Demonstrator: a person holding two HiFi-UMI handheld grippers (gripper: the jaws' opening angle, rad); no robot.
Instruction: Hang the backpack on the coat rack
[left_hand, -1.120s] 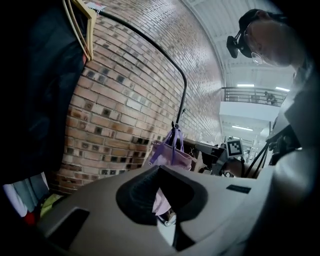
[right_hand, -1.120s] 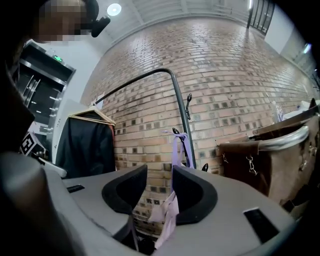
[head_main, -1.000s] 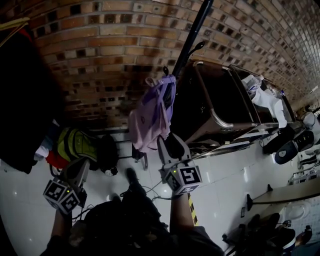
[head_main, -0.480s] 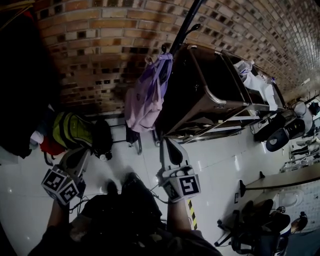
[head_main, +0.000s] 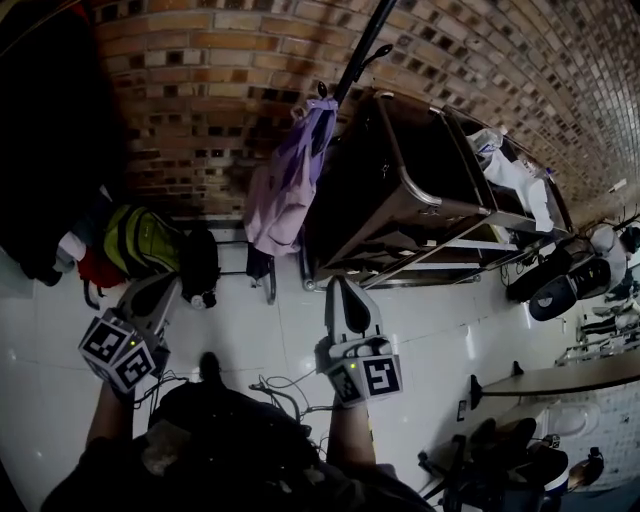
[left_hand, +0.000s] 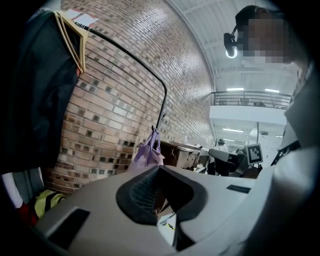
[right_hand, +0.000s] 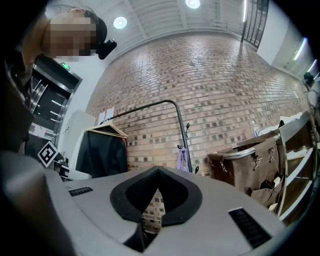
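Observation:
The lilac backpack hangs by its top loop from a hook on the black coat rack pole, against the brick wall. It also shows small in the left gripper view as the backpack and in the right gripper view as the backpack beside the pole. My right gripper is shut and empty, well back from the bag over the white floor. My left gripper is lower left, shut and empty. Both point towards the wall.
A brown canvas cart stands right of the rack with white cloth on its far end. A yellow-green bag and a dark coat are at the left. Cables lie on the floor by my feet; black chairs stand right.
The right jaws have gone from open beside the backpack's bottom to shut. Both grippers have drawn back from the rack. The backpack stays hanging on its hook.

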